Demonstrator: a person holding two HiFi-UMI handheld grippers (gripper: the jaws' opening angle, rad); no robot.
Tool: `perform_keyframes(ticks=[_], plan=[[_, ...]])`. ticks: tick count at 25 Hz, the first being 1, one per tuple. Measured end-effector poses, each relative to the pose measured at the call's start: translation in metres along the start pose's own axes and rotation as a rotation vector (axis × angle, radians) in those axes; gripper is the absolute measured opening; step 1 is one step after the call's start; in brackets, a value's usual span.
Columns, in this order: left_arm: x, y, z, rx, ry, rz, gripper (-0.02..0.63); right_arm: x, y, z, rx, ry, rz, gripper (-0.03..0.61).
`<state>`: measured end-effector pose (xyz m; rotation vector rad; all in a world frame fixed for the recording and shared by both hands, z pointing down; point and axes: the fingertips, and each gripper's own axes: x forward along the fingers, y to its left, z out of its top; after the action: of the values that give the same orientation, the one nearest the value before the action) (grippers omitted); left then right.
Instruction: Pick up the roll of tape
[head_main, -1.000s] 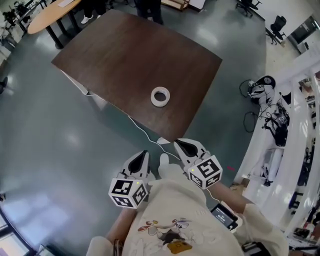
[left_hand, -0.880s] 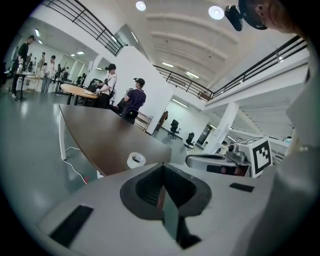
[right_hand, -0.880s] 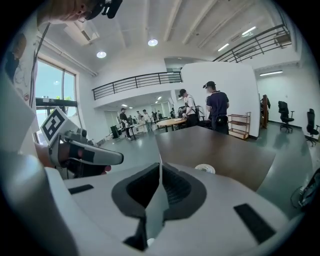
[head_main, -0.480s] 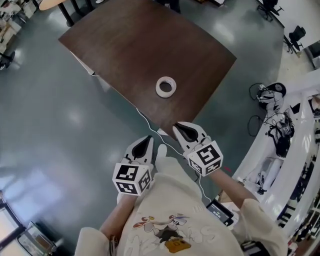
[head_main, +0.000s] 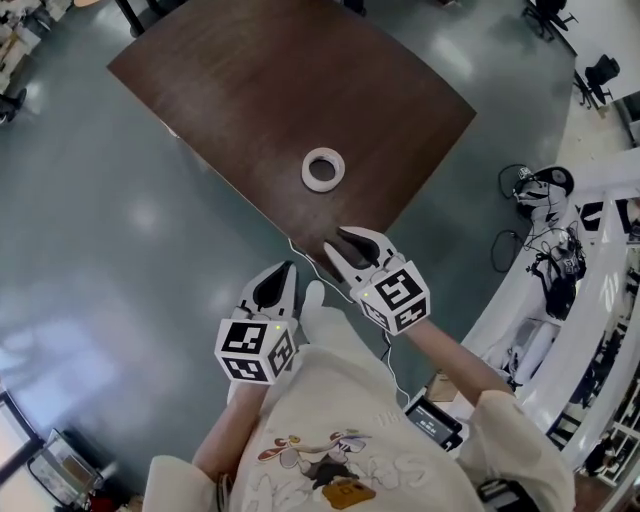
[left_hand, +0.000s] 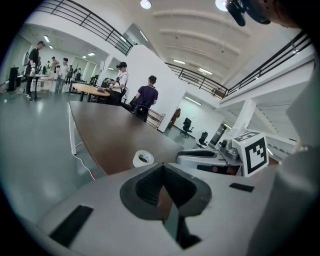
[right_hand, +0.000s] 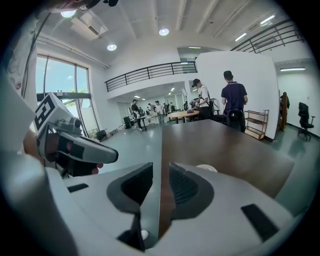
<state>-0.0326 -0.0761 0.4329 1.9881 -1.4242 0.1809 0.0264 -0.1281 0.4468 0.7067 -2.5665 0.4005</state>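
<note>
A white roll of tape (head_main: 323, 169) lies flat on the dark brown table (head_main: 250, 80), towards its near corner. It also shows in the left gripper view (left_hand: 143, 158), and in the right gripper view (right_hand: 206, 168) it peeks over one jaw. My right gripper (head_main: 337, 243) hovers at the table's near corner, short of the roll. Its jaws are opening, with nothing between them (right_hand: 161, 185). My left gripper (head_main: 283, 277) hangs beside it over the floor, shut and empty (left_hand: 161, 186).
A white cable (head_main: 297, 249) trails off the table's near edge onto the grey floor. People stand at the table's far end (left_hand: 146, 96). White shelving with a headset and cables (head_main: 540, 185) runs along the right.
Both grippers have moved forward and lower, towards the table's near corner. The right gripper's jaws, shut before, now stand apart. The roll has not moved on the table.
</note>
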Motion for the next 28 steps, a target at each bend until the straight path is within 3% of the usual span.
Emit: perform_keyframes(ticks=[8,18,28], plan=[[0.032,0.018,0.0,-0.047,0.033,0.041,0.006,0.04,-0.035,-0.006,-0.053,0.074,0.044,0.109],[0.08,0.061,-0.015,-0.051,0.087,0.087,0.006,0.108,-0.077,-0.029,-0.129,0.174,0.066,0.15],[0.119,0.064,-0.035,-0.09,0.102,0.109,0.006,0.136,-0.116,-0.07,-0.162,0.259,0.068,0.167]])
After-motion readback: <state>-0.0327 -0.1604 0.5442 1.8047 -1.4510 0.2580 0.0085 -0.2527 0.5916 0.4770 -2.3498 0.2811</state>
